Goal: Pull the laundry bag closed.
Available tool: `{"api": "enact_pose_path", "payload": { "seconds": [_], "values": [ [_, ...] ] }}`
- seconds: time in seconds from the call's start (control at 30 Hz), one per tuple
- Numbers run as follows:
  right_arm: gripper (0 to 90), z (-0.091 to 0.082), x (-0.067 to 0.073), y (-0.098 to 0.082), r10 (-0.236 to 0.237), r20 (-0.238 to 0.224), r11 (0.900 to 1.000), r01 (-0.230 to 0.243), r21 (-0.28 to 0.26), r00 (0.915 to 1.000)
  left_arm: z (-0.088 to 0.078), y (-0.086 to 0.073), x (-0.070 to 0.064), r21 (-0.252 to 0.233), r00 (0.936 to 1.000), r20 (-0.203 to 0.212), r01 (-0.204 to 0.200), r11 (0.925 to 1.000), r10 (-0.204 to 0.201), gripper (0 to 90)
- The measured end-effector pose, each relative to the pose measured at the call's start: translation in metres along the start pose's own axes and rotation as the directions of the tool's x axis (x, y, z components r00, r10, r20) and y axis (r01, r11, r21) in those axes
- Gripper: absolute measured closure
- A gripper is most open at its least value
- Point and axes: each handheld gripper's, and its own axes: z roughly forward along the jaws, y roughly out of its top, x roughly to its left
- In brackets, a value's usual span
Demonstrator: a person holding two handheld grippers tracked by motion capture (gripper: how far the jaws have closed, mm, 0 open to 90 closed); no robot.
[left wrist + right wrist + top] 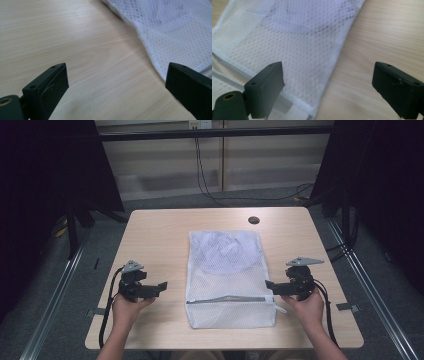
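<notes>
Your left gripper (pixel 161 286) sits on the table (pixel 155 235) with jaws spread wide and nothing between them, just beside the left edge of the white mesh laundry bag (pixel 230 280). The bag lies flat mid-table with a pale garment (pixel 225 251) in its far half and its zipper (pixel 227 299) across the near end. Your right gripper (pixel 270 285) is also spread wide and empty, near the zipper's right end. Likely next: pin the bag with the left, pinch the zipper pull squarely with the right.

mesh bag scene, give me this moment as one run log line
left gripper: open, beside bag, empty | right gripper: open, at zipper end, empty | mesh bag: flat mid-table, pale item inside, zipper looks shut | table: light wood
</notes>
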Motion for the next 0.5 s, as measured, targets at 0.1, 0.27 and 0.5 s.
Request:
{"api": "enact_pose_path", "payload": {
  "seconds": [0.1, 0.27, 0.5],
  "values": [
    [10.3, 0.0, 0.004, 0.003, 0.014, -0.032, 1.0, -0.014, -0.001, 0.9994, -0.001, 0.001, -0.003, -0.002, 0.9999, 0.0, -0.013, 0.9999, 0.013, 5.0],
    [11.4, 0.005, 0.013, 0.008, 0.001, -0.061, 0.999, 0.002, 0.049, 0.9981, -0.003, 0.002, -0.006, 0.0, 0.9997, 0.023, -0.012, 0.9999, 0.012, 5.0],
    [12.7, 0.013, 0.03, 0.017, -0.021, -0.086, 0.998, 0.027, 0.061, 0.996, -0.006, 0.002, -0.008, 0.004, 0.9994, 0.03, -0.016, 0.9999, 0.016, 4.9]
  ]
}}
